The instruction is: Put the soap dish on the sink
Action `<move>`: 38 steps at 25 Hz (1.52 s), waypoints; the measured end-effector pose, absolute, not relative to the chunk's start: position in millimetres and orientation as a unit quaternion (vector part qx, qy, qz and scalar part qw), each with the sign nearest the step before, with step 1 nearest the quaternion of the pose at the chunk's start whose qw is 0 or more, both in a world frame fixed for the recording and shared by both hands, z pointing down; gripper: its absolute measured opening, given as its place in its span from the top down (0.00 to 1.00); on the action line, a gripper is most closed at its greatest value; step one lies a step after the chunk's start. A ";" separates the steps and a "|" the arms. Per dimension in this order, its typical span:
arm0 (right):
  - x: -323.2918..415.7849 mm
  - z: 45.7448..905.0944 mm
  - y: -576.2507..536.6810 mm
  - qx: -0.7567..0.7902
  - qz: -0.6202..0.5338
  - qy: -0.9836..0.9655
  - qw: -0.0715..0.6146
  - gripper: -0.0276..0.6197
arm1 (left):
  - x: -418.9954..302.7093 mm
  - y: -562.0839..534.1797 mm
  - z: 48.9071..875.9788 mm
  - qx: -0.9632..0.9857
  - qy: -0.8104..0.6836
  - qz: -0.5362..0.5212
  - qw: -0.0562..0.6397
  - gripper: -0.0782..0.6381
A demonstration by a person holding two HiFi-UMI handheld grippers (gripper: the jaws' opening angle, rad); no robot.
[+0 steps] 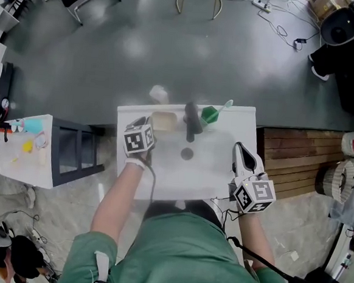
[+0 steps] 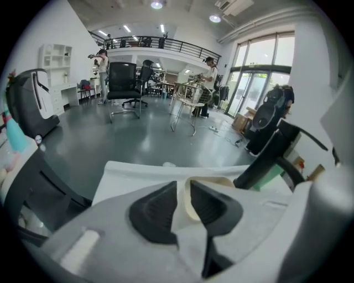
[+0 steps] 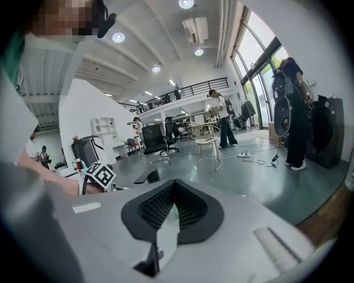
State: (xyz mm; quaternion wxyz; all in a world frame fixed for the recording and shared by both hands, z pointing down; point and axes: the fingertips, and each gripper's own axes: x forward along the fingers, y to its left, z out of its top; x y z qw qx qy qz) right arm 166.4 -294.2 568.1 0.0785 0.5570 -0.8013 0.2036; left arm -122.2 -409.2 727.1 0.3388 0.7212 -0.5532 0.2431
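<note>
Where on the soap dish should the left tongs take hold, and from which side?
Take the raised rim of the soap dish on its near left side, one jaw inside, one outside, coming from the front: the tap stands close on its right.

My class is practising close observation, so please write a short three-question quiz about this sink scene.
1. True or false: the right tool holds the soap dish.
2. In the head view, what stands just right of the tap? A green cup, B kettle, C sponge.
3. Fill in: the soap dish is nearest the ___ tool.
Key: 1 false; 2 A; 3 left tool.
</note>
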 end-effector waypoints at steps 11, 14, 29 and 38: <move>173.2 527.7 -287.8 0.580 0.152 -0.798 0.067 0.96 | -118.1 -390.3 622.5 0.773 -0.558 0.190 0.236 0.78; 179.5 511.1 -293.6 0.586 0.139 -0.797 0.054 0.96 | -112.3 -382.2 585.1 0.788 -0.555 0.168 0.207 0.78; 161.3 418.3 -311.8 0.567 0.078 -0.820 -0.005 0.96 | -95.2 -334.5 438.2 0.829 -0.545 0.102 0.073 0.78; 150.7 372.7 -309.0 0.556 0.034 -0.831 -0.018 0.96 | -85.5 -319.1 382.3 0.843 -0.533 0.064 0.041 0.79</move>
